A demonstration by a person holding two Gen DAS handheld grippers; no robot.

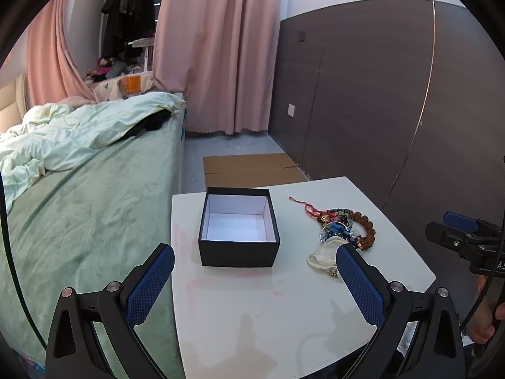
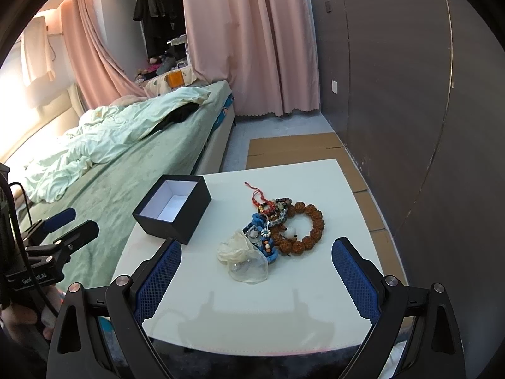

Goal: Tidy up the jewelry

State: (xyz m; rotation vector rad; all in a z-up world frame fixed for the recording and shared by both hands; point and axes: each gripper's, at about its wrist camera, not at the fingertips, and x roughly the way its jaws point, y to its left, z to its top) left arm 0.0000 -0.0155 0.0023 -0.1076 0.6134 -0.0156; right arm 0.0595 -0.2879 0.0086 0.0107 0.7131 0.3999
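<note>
Jewelry (image 2: pixel 284 227) is heaped on the white counter (image 2: pixel 315 300), beside an empty black box (image 1: pixel 239 227); nothing is sorted yet. Left gripper (image 1: pixel 255 281) and right gripper (image 2: pixel 256 271) are held open, grasping nothing.

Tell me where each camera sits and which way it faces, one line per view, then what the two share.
Left wrist view: on the left gripper, held above the table's near edge, facing the open black box; the right gripper and some fingers show at the right edge.
Right wrist view: on the right gripper, facing the jewelry pile; the left gripper and a hand show at left.
Shared: table, box, jewelry, bed, pink curtains.
</note>
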